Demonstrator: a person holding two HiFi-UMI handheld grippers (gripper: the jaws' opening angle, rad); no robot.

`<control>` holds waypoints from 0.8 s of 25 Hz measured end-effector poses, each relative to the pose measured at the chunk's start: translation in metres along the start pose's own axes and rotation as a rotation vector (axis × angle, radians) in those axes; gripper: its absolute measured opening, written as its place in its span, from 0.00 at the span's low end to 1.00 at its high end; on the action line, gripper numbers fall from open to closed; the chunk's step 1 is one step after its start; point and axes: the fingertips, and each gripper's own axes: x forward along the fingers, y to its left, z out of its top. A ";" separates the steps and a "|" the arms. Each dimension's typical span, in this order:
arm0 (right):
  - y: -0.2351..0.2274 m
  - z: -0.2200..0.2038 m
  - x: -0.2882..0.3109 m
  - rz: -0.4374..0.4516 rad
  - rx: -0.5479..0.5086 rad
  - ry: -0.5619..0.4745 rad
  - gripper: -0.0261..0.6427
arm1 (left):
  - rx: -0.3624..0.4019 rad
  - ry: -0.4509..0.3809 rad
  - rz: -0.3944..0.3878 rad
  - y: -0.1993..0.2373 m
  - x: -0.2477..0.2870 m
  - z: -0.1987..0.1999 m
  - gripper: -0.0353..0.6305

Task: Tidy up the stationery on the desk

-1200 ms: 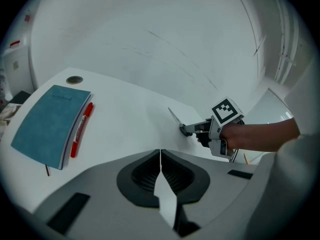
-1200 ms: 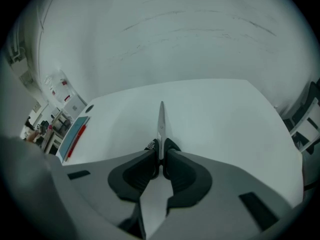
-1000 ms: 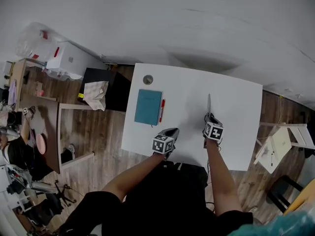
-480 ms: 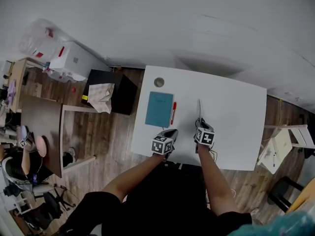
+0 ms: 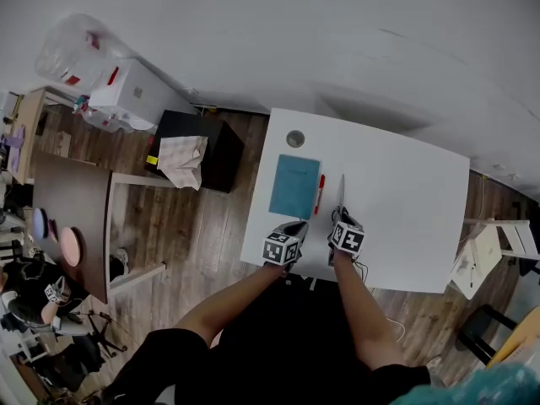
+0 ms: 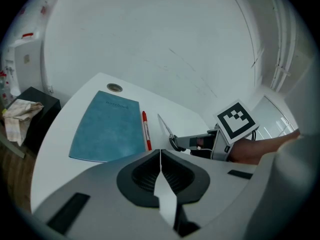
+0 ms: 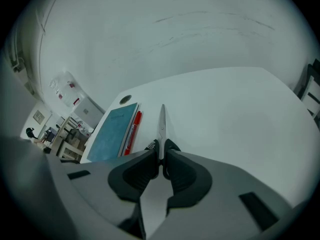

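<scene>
Right claw (image 7: 161,159): clenched on the scissors (image 7: 162,124), black handles pinched between the 2 jaws, closed blades pointing straight ahead of it over the white desk (image 5: 405,209). Cannot tell whether the blade tip touches the desk.

Left claw (image 6: 160,156): jaws pressed together, nothing between them. It sits at the near desk edge, just left of the right claw.

Red pen (image 7: 132,129): just left of the scissors blade, lying parallel to it, close but apart.

Blue notebook (image 6: 106,126): flat on the desk ahead of the left claw, its right edge right beside the pen.

Round grey disc (image 5: 295,138): set in the desk beyond the notebook's far end, well ahead of both claws.
</scene>
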 end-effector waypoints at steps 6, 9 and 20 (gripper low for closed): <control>0.021 -0.018 0.013 -0.027 0.007 0.025 0.17 | -0.028 -0.010 -0.011 0.021 -0.014 -0.006 0.08; 0.025 -0.025 0.018 -0.054 0.016 0.035 0.17 | -0.072 -0.017 -0.002 0.032 -0.024 -0.009 0.08; 0.026 -0.024 0.019 -0.062 0.002 0.037 0.17 | -0.081 -0.030 -0.013 0.040 -0.040 -0.020 0.08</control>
